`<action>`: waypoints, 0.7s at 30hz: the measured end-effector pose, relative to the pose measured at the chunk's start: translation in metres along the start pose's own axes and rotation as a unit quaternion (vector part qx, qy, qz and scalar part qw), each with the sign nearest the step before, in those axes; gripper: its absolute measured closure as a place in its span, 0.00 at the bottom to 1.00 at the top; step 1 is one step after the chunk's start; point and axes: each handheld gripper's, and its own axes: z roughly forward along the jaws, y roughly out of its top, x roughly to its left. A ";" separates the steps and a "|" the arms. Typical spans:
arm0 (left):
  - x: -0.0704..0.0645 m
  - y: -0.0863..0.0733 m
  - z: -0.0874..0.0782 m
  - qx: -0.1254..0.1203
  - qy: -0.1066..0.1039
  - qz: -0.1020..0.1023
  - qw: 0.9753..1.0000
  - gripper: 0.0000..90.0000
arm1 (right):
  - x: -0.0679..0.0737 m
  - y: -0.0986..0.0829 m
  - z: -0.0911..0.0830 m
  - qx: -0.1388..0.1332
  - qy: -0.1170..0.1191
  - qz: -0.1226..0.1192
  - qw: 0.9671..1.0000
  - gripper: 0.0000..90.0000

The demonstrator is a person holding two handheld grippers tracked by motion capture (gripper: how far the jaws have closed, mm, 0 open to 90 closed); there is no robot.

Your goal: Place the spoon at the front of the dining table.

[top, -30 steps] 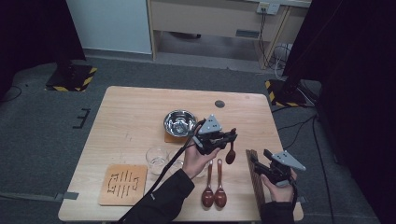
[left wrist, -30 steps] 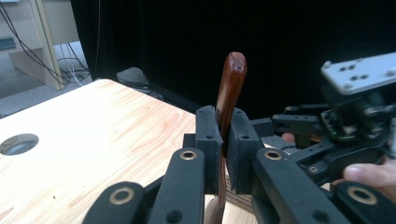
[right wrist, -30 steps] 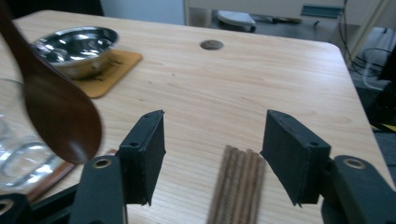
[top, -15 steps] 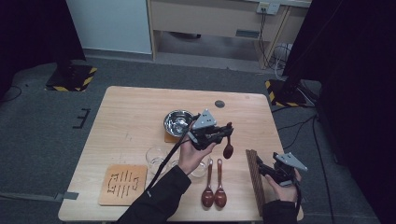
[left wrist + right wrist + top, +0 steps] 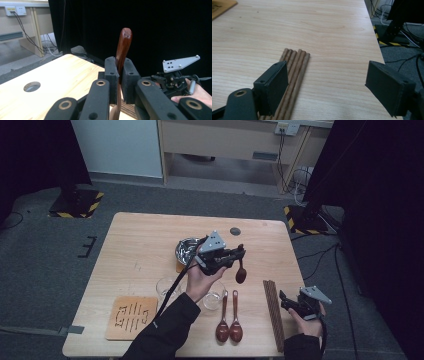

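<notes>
The left gripper [image 5: 239, 254] clamps a wooden spoon [image 5: 122, 53] between its jaws, raised above the desk [image 5: 140, 240]. The right gripper [image 5: 325, 86] gapes wide; chopsticks [image 5: 293, 67] lie beside its left jaw.

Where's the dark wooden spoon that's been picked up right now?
In the high view, the dark red-brown wooden spoon hangs bowl-down from the left hand-held gripper above the table's middle, right of the steel bowl.
</notes>
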 end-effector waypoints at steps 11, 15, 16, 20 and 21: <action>0.012 0.007 -0.015 -0.011 0.017 -0.001 1.000 0.94 | -0.012 -0.009 0.007 0.032 -0.006 0.001 0.999 0.18; 0.020 0.009 -0.021 -0.018 0.024 -0.003 1.000 0.94 | -0.015 -0.014 0.012 0.051 -0.005 -0.004 0.999 0.15; 0.023 0.010 -0.024 -0.020 0.026 -0.005 0.999 0.94 | -0.015 -0.014 0.013 0.055 -0.004 -0.004 0.998 0.15; 0.032 0.012 -0.032 -0.024 0.038 -0.007 0.999 0.94 | -0.017 -0.015 0.014 0.064 -0.002 0.001 0.998 0.12; 0.035 0.012 -0.035 -0.025 0.042 -0.007 0.999 0.94 | -0.017 -0.015 0.015 0.064 -0.002 0.001 0.998 0.12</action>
